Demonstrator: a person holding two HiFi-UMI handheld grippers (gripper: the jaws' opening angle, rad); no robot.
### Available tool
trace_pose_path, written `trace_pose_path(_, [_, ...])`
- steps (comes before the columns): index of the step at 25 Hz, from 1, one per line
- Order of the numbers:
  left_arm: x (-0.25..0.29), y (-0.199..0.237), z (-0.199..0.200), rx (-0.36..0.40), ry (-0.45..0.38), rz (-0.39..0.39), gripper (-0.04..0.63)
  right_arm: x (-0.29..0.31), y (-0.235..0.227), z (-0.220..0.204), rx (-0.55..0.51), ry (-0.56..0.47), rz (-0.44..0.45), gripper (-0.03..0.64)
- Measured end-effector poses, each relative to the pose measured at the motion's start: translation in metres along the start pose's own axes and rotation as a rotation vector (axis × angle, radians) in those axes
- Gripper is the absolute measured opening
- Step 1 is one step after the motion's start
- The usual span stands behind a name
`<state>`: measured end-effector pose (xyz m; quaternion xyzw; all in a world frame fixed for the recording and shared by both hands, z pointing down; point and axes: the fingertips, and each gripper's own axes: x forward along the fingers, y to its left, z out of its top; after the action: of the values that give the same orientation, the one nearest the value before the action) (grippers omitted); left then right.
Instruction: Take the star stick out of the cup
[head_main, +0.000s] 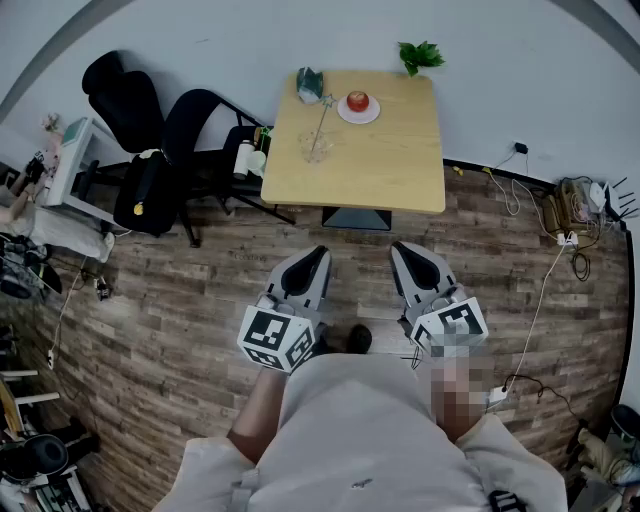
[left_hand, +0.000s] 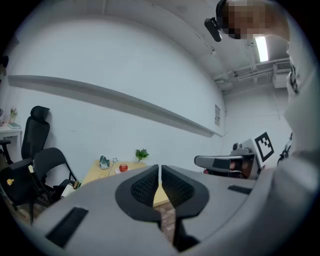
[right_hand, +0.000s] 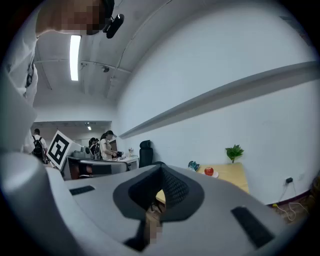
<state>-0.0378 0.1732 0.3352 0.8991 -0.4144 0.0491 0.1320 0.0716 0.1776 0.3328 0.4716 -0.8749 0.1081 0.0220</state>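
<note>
Approach step: left gripper (head_main: 314, 257) and right gripper (head_main: 404, 252), fingers clenched on nothing, sit far from the tabletop (head_main: 395, 165); next, reach the star stick (head_main: 320, 125).

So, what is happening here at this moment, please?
A person stands some way back from the table, holding a gripper in each hand. The left gripper and the right gripper are both shut and empty. The star stick stands in the cup on the table, not yet touched.
</note>
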Motion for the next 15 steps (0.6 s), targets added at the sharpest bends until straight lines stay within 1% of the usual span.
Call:
trace_pose_path(8, [-0.006, -0.005, -0.004, 0.0, 0.004, -0.007, 0.018, -0.007, 0.008, -0.001, -0.015, -0.001, -0.005, -0.002])
trace_pose_path(12, [-0.011, -0.01, -0.008, -0.009, 0.002, -0.007, 0.019, -0.014, 0.011, -0.004, 0.001, -0.011, 0.007, -0.002])
trace_pose_path(15, [-0.015, -0.011, -0.009, -0.013, -0.002, 0.003, 0.018, -0.019, 0.01, -0.009, 0.006, 0.004, -0.007, -0.002])
